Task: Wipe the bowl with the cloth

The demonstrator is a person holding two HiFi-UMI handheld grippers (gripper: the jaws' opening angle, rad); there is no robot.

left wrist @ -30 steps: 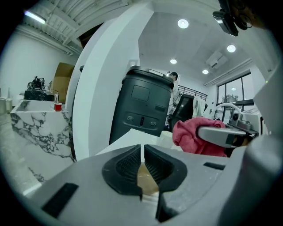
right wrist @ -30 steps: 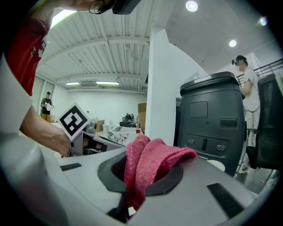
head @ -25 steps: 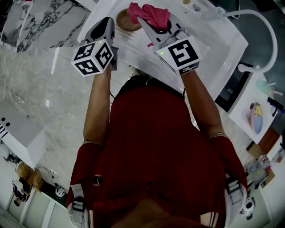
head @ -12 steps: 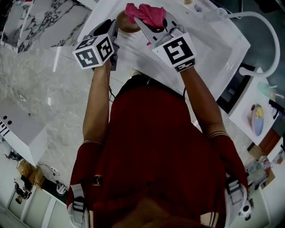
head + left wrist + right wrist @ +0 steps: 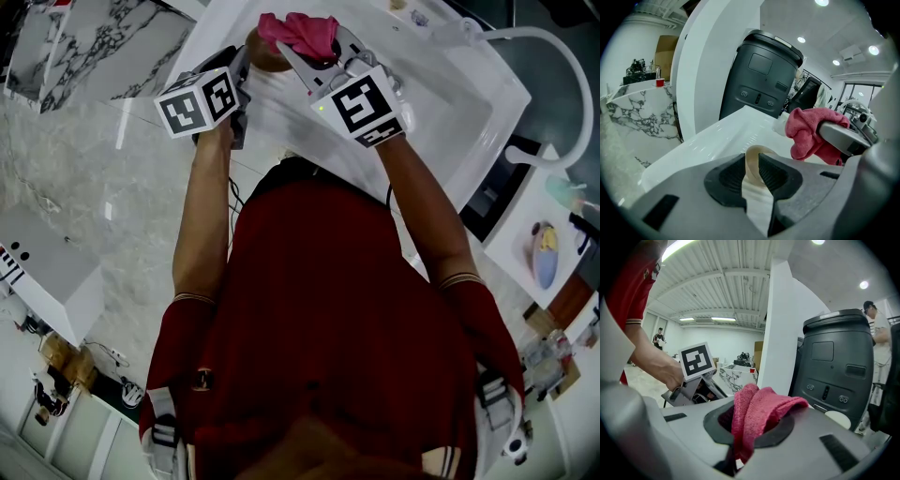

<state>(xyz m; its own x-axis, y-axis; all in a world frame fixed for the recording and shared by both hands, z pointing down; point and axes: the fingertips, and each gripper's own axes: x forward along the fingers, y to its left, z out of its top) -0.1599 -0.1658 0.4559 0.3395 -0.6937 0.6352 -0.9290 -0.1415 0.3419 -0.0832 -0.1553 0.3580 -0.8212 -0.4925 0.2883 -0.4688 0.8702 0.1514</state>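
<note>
A bowl (image 5: 759,148) and a cloth (image 5: 758,409) are being gripped.
The bowl's rim is being clamped by the left gripper (image 5: 751,171), the pink cloth by the right gripper (image 5: 750,425) beside it.

White sink (image 5: 448,86), curved faucet (image 5: 541,33), marble counter (image 5: 75,42)

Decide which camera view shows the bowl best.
The left gripper view: the bowl shows its pale rim close up, clamped between the left tongs. The head view shows only a brown sliver beside the pink cloth. The right gripper view doesn't show it.
</note>
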